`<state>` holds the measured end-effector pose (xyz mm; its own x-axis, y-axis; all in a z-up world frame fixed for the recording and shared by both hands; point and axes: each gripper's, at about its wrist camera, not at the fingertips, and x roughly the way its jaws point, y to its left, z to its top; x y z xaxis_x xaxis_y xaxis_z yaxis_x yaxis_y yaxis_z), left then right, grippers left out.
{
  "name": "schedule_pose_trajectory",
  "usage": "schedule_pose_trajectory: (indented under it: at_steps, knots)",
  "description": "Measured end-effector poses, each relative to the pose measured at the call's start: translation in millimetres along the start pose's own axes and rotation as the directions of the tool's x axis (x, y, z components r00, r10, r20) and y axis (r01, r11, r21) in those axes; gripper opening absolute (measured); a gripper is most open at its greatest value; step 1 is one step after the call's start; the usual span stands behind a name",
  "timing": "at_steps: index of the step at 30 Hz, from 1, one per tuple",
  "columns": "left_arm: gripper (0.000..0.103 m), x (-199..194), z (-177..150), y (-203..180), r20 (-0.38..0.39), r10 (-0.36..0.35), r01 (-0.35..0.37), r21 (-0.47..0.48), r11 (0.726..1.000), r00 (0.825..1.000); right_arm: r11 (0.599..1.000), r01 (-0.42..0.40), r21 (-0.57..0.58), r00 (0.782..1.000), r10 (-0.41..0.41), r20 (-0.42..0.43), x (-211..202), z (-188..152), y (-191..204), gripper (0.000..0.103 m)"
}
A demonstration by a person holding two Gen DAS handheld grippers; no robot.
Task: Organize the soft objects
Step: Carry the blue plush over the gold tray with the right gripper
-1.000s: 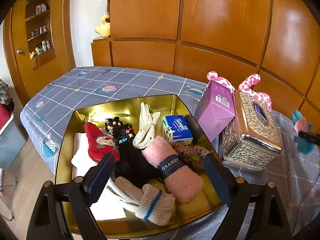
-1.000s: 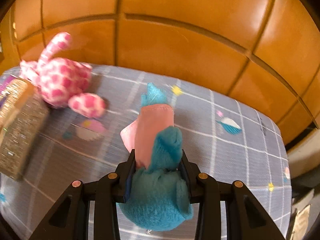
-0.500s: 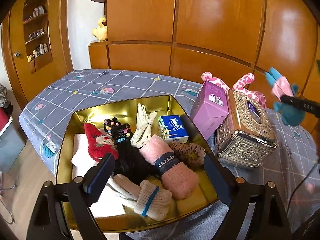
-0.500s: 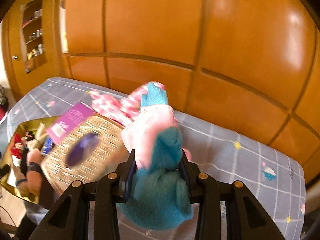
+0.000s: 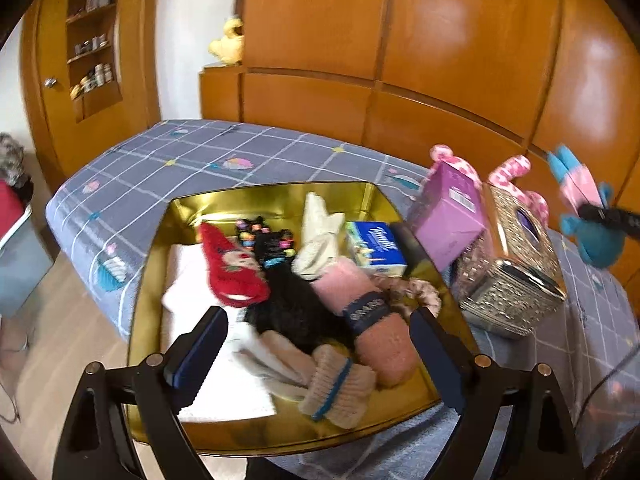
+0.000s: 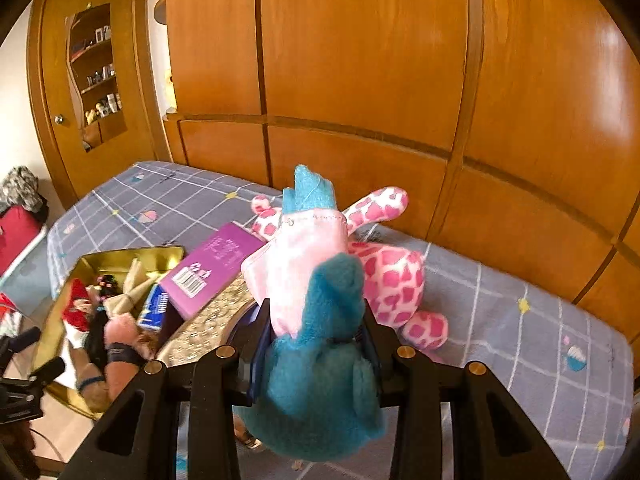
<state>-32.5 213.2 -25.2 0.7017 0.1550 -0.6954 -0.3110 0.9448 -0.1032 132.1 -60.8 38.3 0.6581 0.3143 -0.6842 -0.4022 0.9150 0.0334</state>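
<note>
My right gripper [image 6: 316,332] is shut on a blue and pink plush toy [image 6: 316,360] and holds it in the air above the silver tissue box [image 6: 200,332]; the toy also shows at the right of the left wrist view [image 5: 592,216]. My left gripper [image 5: 316,344] is open and empty, low over the near half of the gold tin tray [image 5: 276,200]. The tray holds a pink sock [image 5: 372,320], a red sock [image 5: 232,268], black socks [image 5: 292,304], cream gloves [image 5: 320,236] and a striped beige sock [image 5: 340,388].
A purple box [image 5: 448,216] and the ornate silver tissue box [image 5: 512,272] stand right of the tray. A pink spotted plush [image 6: 392,280] lies behind them. A blue tissue pack [image 5: 372,248] sits in the tray. Wooden wardrobe panels [image 6: 360,60] back the bed [image 5: 180,152].
My right gripper has carried the plush toy left, from over the bare bedspread to above the tissue box, facing the tray. My left gripper has drifted slightly, still open.
</note>
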Motion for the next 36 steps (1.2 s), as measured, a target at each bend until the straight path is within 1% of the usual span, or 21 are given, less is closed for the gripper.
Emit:
schedule_pose_trajectory:
  at_steps: [1,3,7,9,11,13,15,17,21,24,28,33,36]
  knots:
    - [0.093,0.2,0.7,6.2,0.000,0.012,-0.012,-0.016,1.000,1.000,1.000,-0.003,0.019,1.000,0.004,-0.007,-1.5,-2.3,-3.4,0.038]
    - [0.093,0.3,1.6,16.6,0.002,0.032,-0.032,-0.041,0.999,0.999,0.998,0.015,0.065,1.000,-0.014,-0.025,-3.2,-8.8,-13.7,0.038]
    - [0.093,2.1,2.0,34.4,-0.002,0.074,-0.074,-0.079,0.994,0.997,0.983,0.101,0.151,0.993,-0.090,-0.073,-4.2,-32.2,-45.2,0.038]
    - [0.093,3.3,0.7,38.6,-0.006,0.086,-0.086,-0.088,0.992,0.996,0.973,0.129,0.192,0.989,-0.113,-0.092,-4.6,-40.2,-58.8,0.038]
    - [0.093,4.8,0.7,38.9,-0.012,0.092,-0.093,-0.083,0.992,0.996,0.962,0.141,0.235,0.988,-0.123,-0.091,-7.3,-44.3,-69.9,0.038]
    - [0.093,2.2,0.5,36.0,-0.004,0.092,-0.092,-0.074,0.993,0.996,0.961,0.128,0.247,0.991,-0.113,-0.077,-9.9,-41.3,-69.9,0.038]
    - [0.093,-0.5,2.3,31.8,0.002,0.093,-0.092,-0.056,0.994,0.996,0.972,0.087,0.217,0.996,-0.079,-0.048,-9.3,-31.2,-54.5,0.038]
    - [0.093,-3.8,4.4,27.5,0.014,0.098,-0.097,-0.036,0.995,0.995,0.987,0.028,0.160,1.000,-0.025,-0.018,-5.0,-18.0,-27.1,0.038]
    - [0.099,-10.6,6.9,24.9,0.038,0.105,-0.104,-0.021,0.994,0.994,0.995,-0.085,0.053,0.996,0.086,-0.009,7.7,0.7,30.0,0.038]
    - [0.099,-13.5,7.4,26.2,0.044,0.106,-0.106,-0.019,0.994,0.993,0.985,-0.169,-0.021,0.985,0.168,-0.040,24.2,8.7,77.4,0.038]
    - [0.100,-13.7,5.9,30.5,0.038,0.109,-0.108,-0.028,0.994,0.993,0.969,-0.235,-0.072,0.967,0.226,-0.118,54.4,4.5,124.9,0.038]
    - [0.102,-12.0,4.8,35.6,0.033,0.111,-0.110,-0.039,0.993,0.993,0.954,-0.282,-0.100,0.945,0.259,-0.197,77.3,-9.7,159.1,0.038]
    - [0.102,-11.5,4.5,36.3,0.036,0.114,-0.113,-0.035,0.993,0.993,0.939,-0.318,-0.132,0.932,0.284,-0.223,86.9,-14.6,177.8,0.038]
